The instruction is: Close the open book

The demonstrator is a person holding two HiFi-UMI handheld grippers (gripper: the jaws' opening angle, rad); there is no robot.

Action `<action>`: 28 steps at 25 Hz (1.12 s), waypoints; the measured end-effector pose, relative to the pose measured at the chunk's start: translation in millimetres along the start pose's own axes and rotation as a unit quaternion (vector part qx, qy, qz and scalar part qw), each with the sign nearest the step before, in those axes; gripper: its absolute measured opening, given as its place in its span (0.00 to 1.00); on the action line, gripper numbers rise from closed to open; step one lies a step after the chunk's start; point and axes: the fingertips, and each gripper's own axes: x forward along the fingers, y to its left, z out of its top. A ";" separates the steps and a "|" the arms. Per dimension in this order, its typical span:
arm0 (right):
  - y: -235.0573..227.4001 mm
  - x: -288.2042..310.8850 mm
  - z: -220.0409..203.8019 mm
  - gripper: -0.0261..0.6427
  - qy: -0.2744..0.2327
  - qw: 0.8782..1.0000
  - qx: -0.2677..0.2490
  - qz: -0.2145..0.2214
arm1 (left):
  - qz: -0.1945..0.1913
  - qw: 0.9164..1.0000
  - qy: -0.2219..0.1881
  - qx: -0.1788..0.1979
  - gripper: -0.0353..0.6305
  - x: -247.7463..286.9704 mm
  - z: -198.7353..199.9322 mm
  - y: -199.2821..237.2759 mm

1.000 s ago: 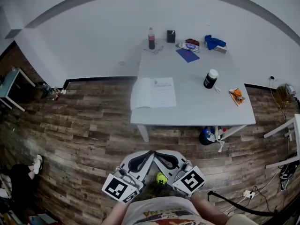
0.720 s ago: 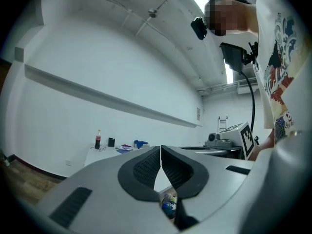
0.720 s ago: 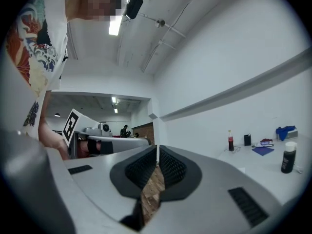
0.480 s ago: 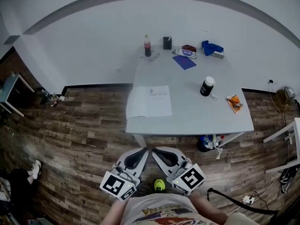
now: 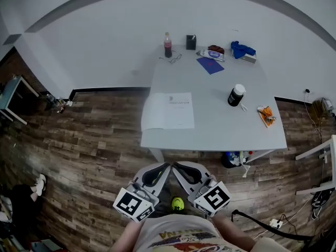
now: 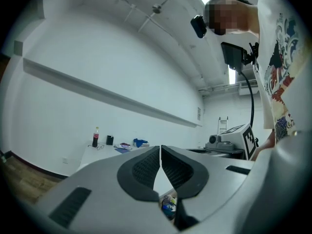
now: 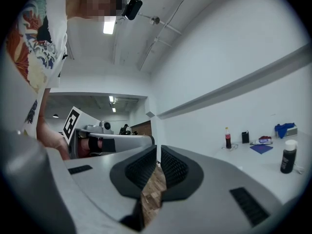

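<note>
The left gripper (image 6: 160, 149) and right gripper (image 7: 159, 149) both had fingers (image 6: 144, 167) pressed together on nothing, well short of the open book (image 5: 169, 111). Its left page seemed to overhang the surface (image 5: 223, 126) edge (a push from unopened fingers could slide it off, I judged). Against a second earlier, the book sat slightly nearer the grippers

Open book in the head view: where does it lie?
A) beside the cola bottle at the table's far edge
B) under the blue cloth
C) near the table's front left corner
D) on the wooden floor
C: the open book lies flat by the front left corner of the table, well away from the cola bottle at the back edge.
</note>
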 end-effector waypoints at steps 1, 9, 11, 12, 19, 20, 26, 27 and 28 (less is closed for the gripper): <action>-3.5 2.4 0.7 0.07 -0.002 1.000 -0.003 -0.001 | -0.001 1.000 0.000 0.001 0.07 2.6 -0.1 2.8; -32.7 28.8 2.0 0.07 0.004 1.000 -0.007 -0.011 | -0.033 0.999 -0.002 -0.006 0.07 26.9 3.2 33.7; -40.8 36.4 -3.3 0.07 0.017 1.000 -0.001 -0.016 | -0.040 0.999 -0.001 -0.008 0.07 32.9 2.2 43.1; -44.2 41.2 -4.7 0.07 0.020 1.000 0.000 -0.018 | -0.041 0.999 0.000 -0.008 0.07 35.3 1.4 48.7; -70.3 87.2 -5.8 0.07 0.037 0.999 0.005 -0.024 | -0.055 0.998 0.007 -0.019 0.07 52.6 4.7 99.2; -74.2 94.2 -5.9 0.07 0.040 0.999 0.007 -0.026 | -0.057 0.998 0.008 -0.023 0.07 55.0 5.1 106.4; -101.4 139.1 -6.9 0.08 0.056 0.998 -0.004 -0.033 | -0.065 0.998 0.005 -0.022 0.08 72.0 12.7 155.8; -104.8 146.3 -7.3 0.08 0.058 0.998 -0.005 -0.034 | -0.064 0.998 0.002 -0.016 0.08 74.6 14.6 163.1; -107.7 153.2 -8.4 0.08 0.062 0.998 -0.006 -0.034 | -0.063 0.998 -0.001 -0.013 0.08 77.2 16.0 169.9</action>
